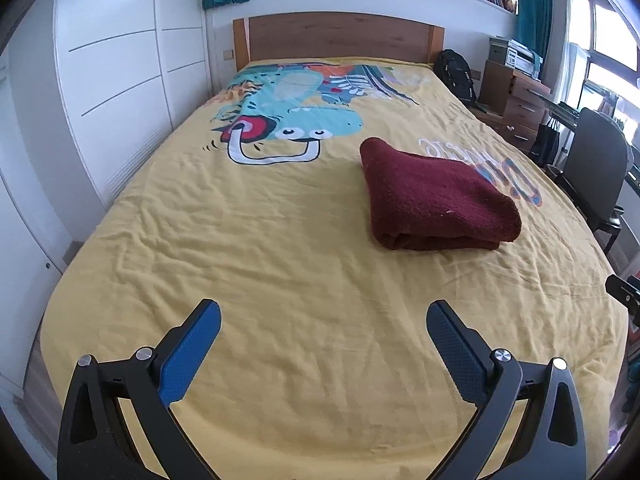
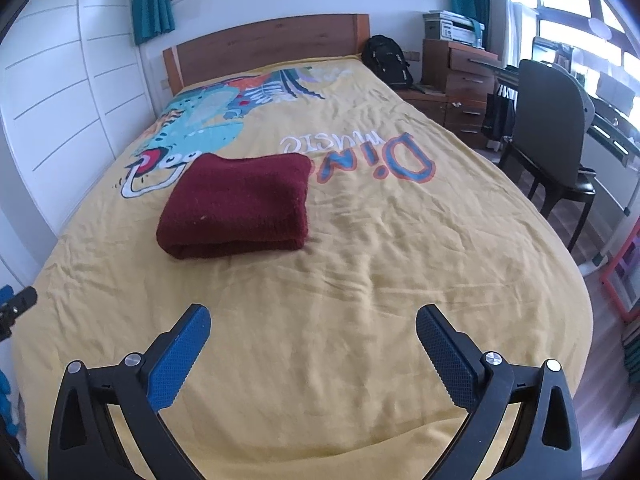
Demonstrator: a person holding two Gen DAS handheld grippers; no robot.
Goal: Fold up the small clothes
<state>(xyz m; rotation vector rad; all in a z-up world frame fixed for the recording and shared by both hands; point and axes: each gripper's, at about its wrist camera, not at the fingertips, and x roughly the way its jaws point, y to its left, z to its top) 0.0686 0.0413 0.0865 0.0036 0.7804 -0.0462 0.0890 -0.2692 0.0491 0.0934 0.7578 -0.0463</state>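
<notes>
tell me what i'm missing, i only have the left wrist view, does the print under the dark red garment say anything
Observer: Yes. In the right wrist view the bedspread reads "Dino music" upside down, beside the folded maroon sweater.
Operator: is the right gripper holding anything
Observer: No. The right gripper is open, with only bedspread between its pads.
Operator: anything on the floor to the right
Observer: A red-framed object stands by the bed's right side, below the chair.

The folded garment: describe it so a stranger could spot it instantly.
Start at the bed with the yellow dinosaur cover. On it, just below the dinosaur's head, lies the dark red knitted garment, folded into a thick rectangle. It is the only loose item on the cover.
</notes>
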